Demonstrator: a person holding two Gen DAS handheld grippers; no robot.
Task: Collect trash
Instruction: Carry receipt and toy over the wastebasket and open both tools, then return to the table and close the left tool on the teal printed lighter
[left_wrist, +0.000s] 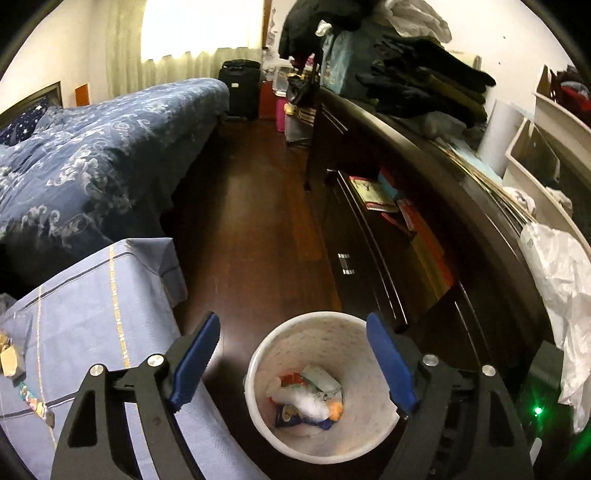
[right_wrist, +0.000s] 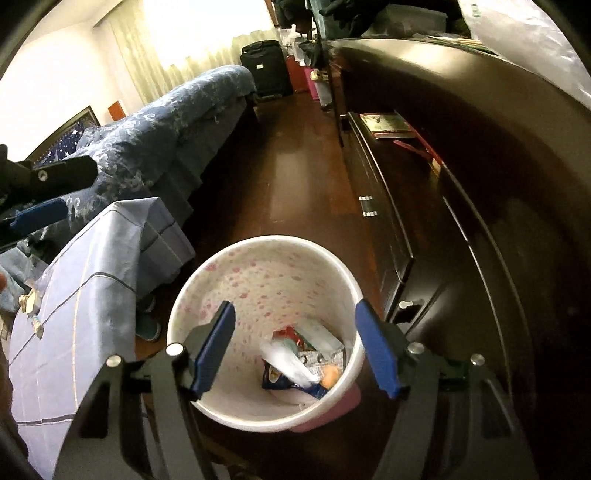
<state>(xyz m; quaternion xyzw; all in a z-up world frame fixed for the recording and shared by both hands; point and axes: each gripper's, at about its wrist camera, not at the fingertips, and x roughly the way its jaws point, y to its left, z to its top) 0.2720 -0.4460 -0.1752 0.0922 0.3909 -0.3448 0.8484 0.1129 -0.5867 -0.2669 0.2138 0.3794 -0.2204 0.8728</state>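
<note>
Both grippers spread and empty above the bin.

Left gripper (left_wrist: 291, 363) and right gripper (right_wrist: 295, 350): blue pads wide apart, nothing between them. Below stands a white bin (right_wrist: 236, 277) on the dark wood floor (left_wrist: 255, 221), holding wrappers (right_wrist: 299, 363). The bin sits between a blue-clothed table (left_wrist: 92, 302) and a dark cabinet (right_wrist: 461, 184).

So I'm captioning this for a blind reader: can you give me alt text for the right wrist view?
The right claw hangs open and empty above a white bin on a dark wood floor, with wrappers lying in its bottom. A blue-covered table and a bed lie to the left, a dark dresser to the right.
</note>
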